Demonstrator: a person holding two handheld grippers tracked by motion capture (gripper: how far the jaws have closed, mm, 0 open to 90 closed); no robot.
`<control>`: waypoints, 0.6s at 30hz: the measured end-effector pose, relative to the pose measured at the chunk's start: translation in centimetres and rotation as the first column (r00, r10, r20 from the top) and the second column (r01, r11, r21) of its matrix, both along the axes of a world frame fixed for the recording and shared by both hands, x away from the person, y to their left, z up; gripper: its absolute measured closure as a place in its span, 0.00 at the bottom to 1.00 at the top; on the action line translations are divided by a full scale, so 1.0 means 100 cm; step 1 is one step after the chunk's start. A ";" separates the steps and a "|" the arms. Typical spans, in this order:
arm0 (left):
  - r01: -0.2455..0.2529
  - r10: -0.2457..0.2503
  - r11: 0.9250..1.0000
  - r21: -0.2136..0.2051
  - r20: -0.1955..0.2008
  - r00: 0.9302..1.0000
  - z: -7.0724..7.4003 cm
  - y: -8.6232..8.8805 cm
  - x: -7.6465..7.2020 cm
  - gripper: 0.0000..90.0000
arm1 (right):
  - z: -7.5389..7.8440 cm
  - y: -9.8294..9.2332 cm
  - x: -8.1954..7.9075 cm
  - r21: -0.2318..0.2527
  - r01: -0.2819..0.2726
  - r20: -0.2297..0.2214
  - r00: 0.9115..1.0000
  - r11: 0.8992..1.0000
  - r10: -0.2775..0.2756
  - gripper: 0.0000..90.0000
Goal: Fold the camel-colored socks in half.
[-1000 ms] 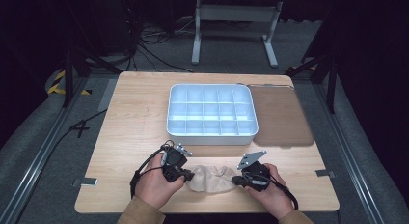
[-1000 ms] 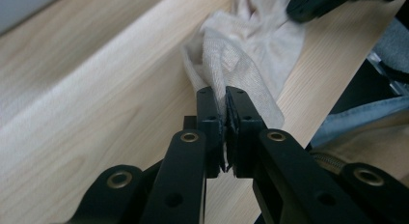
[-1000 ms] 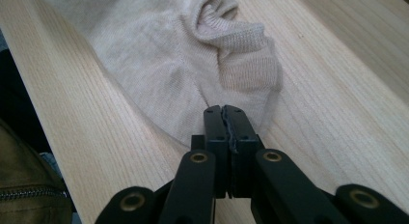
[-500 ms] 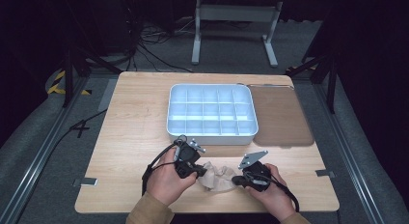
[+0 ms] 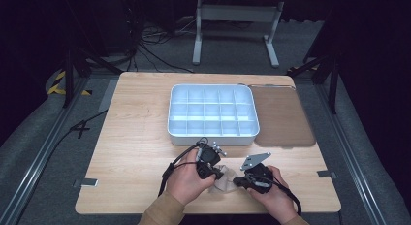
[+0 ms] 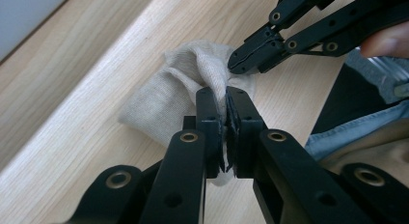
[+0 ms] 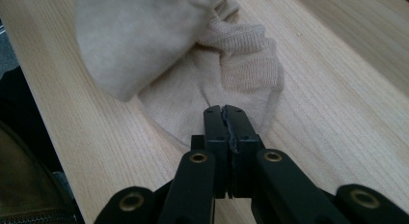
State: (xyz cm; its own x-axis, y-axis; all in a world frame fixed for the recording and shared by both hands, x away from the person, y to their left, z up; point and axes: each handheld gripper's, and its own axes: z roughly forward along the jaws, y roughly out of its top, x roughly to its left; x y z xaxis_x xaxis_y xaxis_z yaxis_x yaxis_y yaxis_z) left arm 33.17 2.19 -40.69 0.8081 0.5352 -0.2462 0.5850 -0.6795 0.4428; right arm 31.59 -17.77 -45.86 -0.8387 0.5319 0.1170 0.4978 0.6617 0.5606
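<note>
— Fingers (image 6: pixel 212 118) of the left gripper (image 5: pixel 212 163): how do they stand?

— Pressed together on a fold of the beige sock (image 6: pixel 164 98), cloth pinched between the pads.

— And the right gripper (image 5: pixel 256 177)?

— Its fingers (image 7: pixel 215 130) are closed tight too, with the tips on the sock's edge (image 7: pixel 212 84); I can't tell whether any cloth is actually caught between them.

— Where does the sock lie?

— Bunched up on the wooden counter (image 5: pixel 135 152) near its front edge, between the two hands, with one end lifted and folded over the rest.

— What's farther out?

— A white compartment tray (image 5: pixel 212 113) sits well behind the sock toward the middle of the counter, and a brown mat (image 5: pixel 283 118) lies just beside the tray's right side.
</note>
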 end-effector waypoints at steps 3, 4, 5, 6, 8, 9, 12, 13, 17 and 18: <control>-0.006 0.006 1.000 0.006 -0.015 1.000 -0.006 -0.002 0.001 0.95 | 0.000 0.000 0.000 0.000 0.000 0.001 1.000 1.000 0.000 0.99; -0.006 0.007 1.000 0.008 -0.018 1.000 -0.007 -0.003 0.002 0.95 | 0.000 0.000 0.000 0.001 0.001 0.001 1.000 1.000 -0.001 0.99; -0.010 0.010 1.000 0.007 -0.020 1.000 -0.008 -0.003 0.002 0.95 | 0.000 0.000 0.000 0.000 0.001 0.002 1.000 1.000 -0.001 0.99; -0.004 0.004 1.000 0.005 -0.018 1.000 -0.009 -0.003 0.003 0.95 | 0.000 0.000 0.000 -0.001 0.001 0.002 1.000 1.000 -0.001 0.99; -0.009 0.009 1.000 -0.005 -0.023 1.000 -0.012 -0.005 0.003 0.95 | 0.000 0.000 0.000 0.002 0.002 -0.001 1.000 1.000 -0.002 0.99; -0.010 0.010 1.000 0.000 -0.021 1.000 -0.012 -0.005 0.003 0.95 | 0.000 0.000 0.000 0.003 0.002 -0.002 1.000 1.000 -0.002 0.99; -0.016 0.016 1.000 0.005 -0.015 1.000 -0.013 -0.005 0.004 0.95 | 0.000 0.000 0.000 0.002 0.002 -0.001 1.000 1.000 -0.002 0.99; -0.021 0.021 1.000 0.006 -0.006 1.000 -0.013 -0.005 0.004 0.95 | 0.000 0.000 0.000 0.002 0.003 0.000 1.000 1.000 -0.003 0.99; -0.053 0.053 0.999 -0.004 -0.002 0.999 -0.014 -0.001 0.006 0.95 | 0.000 0.000 -0.001 0.002 0.006 -0.001 1.000 1.000 -0.006 0.99; -0.058 0.058 0.998 -0.004 -0.002 0.998 -0.014 -0.001 0.006 0.95 | 0.000 0.000 0.000 0.002 0.003 0.000 1.000 1.000 -0.003 0.99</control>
